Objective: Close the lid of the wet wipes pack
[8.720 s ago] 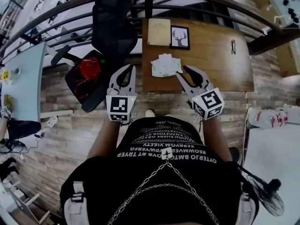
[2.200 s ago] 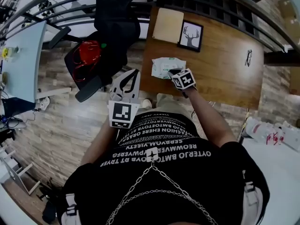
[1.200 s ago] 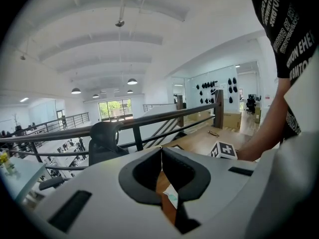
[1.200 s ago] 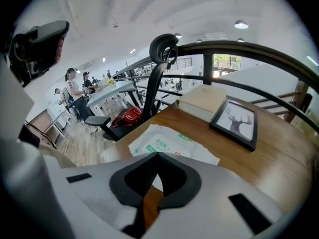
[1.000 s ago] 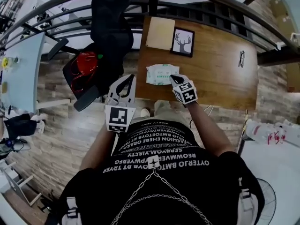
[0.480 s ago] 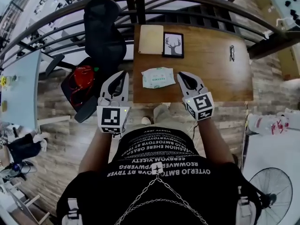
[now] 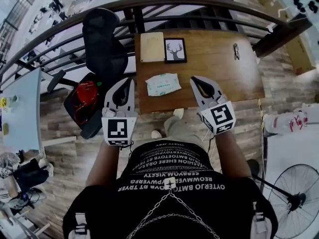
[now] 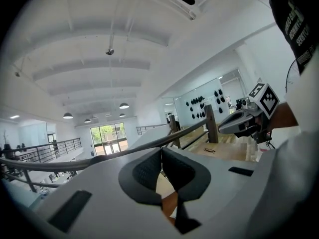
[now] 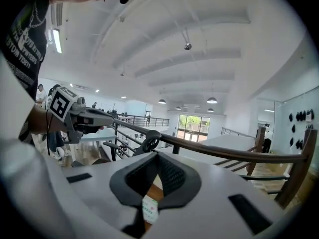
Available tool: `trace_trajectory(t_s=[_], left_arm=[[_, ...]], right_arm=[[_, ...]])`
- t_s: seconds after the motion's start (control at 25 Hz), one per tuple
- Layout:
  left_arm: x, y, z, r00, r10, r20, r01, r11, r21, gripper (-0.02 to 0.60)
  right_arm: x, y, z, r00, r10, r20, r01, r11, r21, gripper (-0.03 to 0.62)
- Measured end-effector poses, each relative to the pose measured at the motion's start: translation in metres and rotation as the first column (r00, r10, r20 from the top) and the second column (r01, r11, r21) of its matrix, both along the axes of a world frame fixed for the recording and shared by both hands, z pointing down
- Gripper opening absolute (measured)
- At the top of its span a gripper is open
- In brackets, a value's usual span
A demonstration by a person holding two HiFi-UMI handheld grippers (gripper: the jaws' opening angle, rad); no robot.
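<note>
The wet wipes pack [image 7: 163, 84], white with a green label, lies flat on the wooden table [image 7: 224, 73] near its front edge, and its lid looks down. My left gripper [image 7: 124, 81] hovers off the table's front left corner, shut and empty. Just right of the pack, raised above the table edge, my right gripper [image 7: 195, 79] is also shut with nothing in it. In the left gripper view the pads [image 8: 149, 169] meet at the tips. A strip of the pack [image 9: 148, 209] shows below the closed jaws in the right gripper view. Neither gripper touches the pack.
A framed deer picture [image 7: 175, 50] and a tan board [image 7: 152, 47] lie at the table's far side, with glasses [image 7: 236, 51] to the right. A black office chair [image 7: 102, 39] and a red-filled bag [image 7: 85, 94] stand left. A railing runs behind; a fan [image 7: 294, 198] stands right.
The right gripper has left the pack, pulled back and risen beside the left one. The left gripper has also risen. The pack, open at first, now lies flat with its lid down.
</note>
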State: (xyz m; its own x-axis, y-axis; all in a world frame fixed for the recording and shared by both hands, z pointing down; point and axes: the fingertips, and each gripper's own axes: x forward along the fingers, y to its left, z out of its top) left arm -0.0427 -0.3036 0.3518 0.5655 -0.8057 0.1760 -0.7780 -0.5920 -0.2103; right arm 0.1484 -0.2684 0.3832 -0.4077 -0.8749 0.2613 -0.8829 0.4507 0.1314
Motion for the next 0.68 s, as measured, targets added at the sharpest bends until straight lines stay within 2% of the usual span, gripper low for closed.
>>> trace_trajectory(t_s=[0.16, 0.36, 0.68], left_arm=[[0.006, 0.004, -0.011, 1.0, -0.004, -0.005, 0.004, 1.0, 0.03, 0.028], [0.022, -0.003, -0.014, 0.999, -0.033, 0.0, 0.033, 0.999, 0.032, 0.028], [0.08, -0.011, -0.016, 0.999, -0.039, 0.022, 0.038, 0.998, 0.051, 0.028]], right_arm=[[0.008, 0.009, -0.007, 1.0, 0.001, -0.016, -0.001, 1.0, 0.011, 0.014], [0.021, 0.004, -0.01, 1.0, -0.022, -0.019, 0.022, 1.0, 0.013, 0.014], [0.063, -0.015, -0.018, 0.998, -0.064, -0.028, 0.065, 0.998, 0.025, 0.014]])
